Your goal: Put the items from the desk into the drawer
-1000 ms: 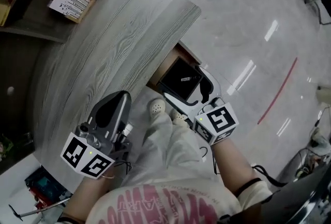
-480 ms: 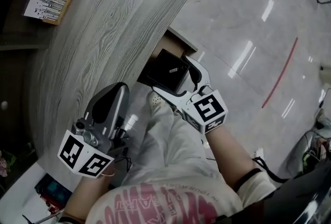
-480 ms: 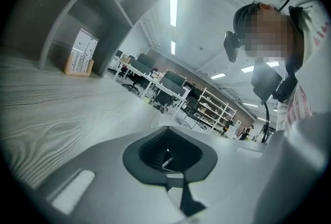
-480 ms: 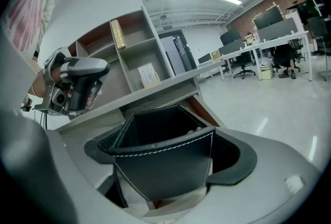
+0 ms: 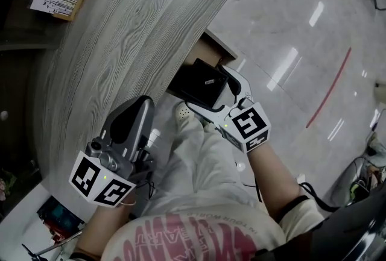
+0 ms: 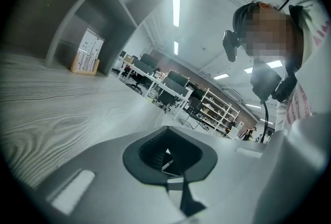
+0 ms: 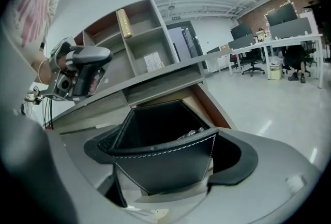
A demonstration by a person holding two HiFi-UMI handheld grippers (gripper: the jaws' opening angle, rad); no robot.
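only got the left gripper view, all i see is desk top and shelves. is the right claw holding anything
Observer: Yes. The right claw is shut on a black open-top box with white stitching.
Operator: where is that relative to the drawer
Observer: In the head view the box is at the mouth of the open drawer, just under the edge of the desk. I can't tell whether it rests inside.
Operator: anything in the box
Observer: The right gripper view shows something small and shiny inside it, too small to name.
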